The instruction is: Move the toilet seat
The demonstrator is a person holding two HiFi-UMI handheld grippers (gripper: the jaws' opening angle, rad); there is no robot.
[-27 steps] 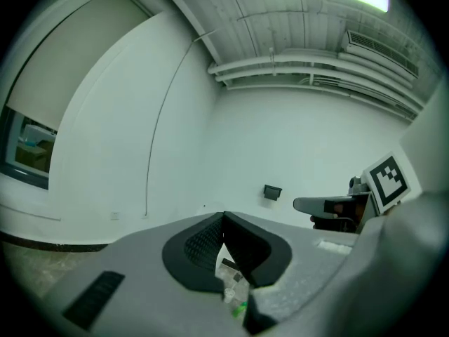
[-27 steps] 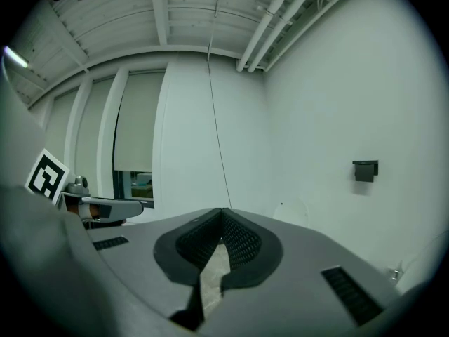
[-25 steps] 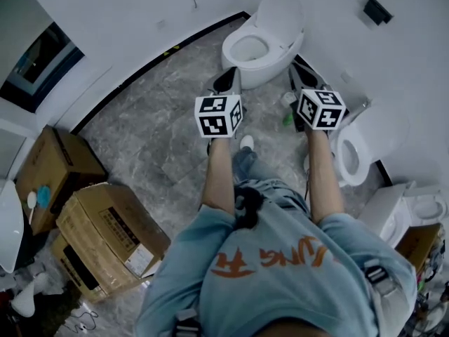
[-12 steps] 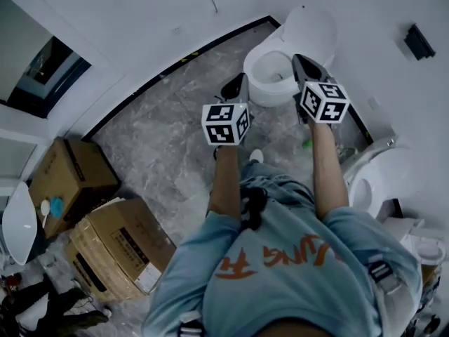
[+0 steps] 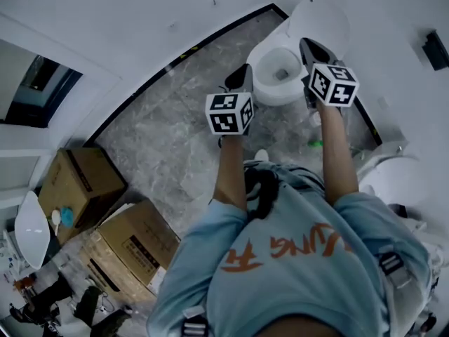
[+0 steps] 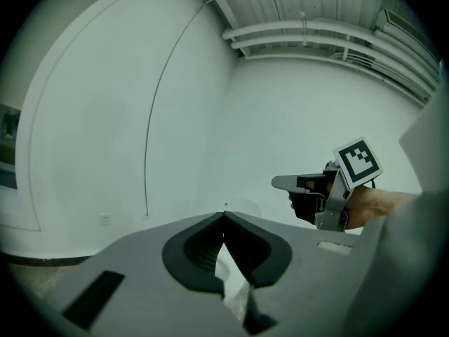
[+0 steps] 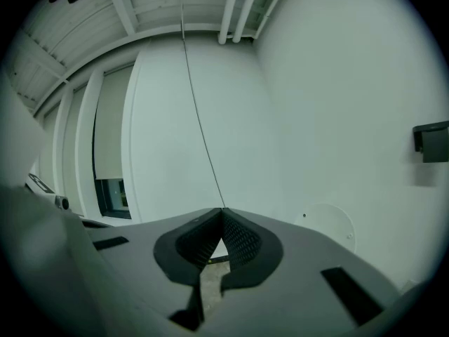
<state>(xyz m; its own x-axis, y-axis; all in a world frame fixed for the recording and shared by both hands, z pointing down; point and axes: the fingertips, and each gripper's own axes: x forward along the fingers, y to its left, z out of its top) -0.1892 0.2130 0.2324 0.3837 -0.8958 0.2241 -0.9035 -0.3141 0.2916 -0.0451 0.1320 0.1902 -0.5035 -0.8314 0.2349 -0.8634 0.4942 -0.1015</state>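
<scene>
A white toilet [image 5: 279,67] stands against the curved wall, its bowl uncovered and its round lid [image 5: 320,18] raised against the wall. Whether the seat ring lies on the rim I cannot tell. My left gripper [image 5: 243,73] is shut and empty, its tip just left of the bowl. On the bowl's right side my right gripper [image 5: 307,45] hangs over the rim, shut and empty too. In the left gripper view the jaws [image 6: 224,215] meet, and the right gripper [image 6: 309,187] shows beyond them. The right gripper view has its jaws [image 7: 223,210] closed, with the lid [image 7: 330,229] to the right.
A second white toilet [image 5: 394,180] sits at the right edge. Two cardboard boxes [image 5: 78,182] [image 5: 133,250] stand at the left. A small green thing [image 5: 316,144] lies on the marble floor near the right arm. A black box [image 5: 436,48] hangs on the wall.
The person has stepped toward the toilet, and both shut grippers have moved forward with them. They now flank the bowl. The boxes have slid back in the view.
</scene>
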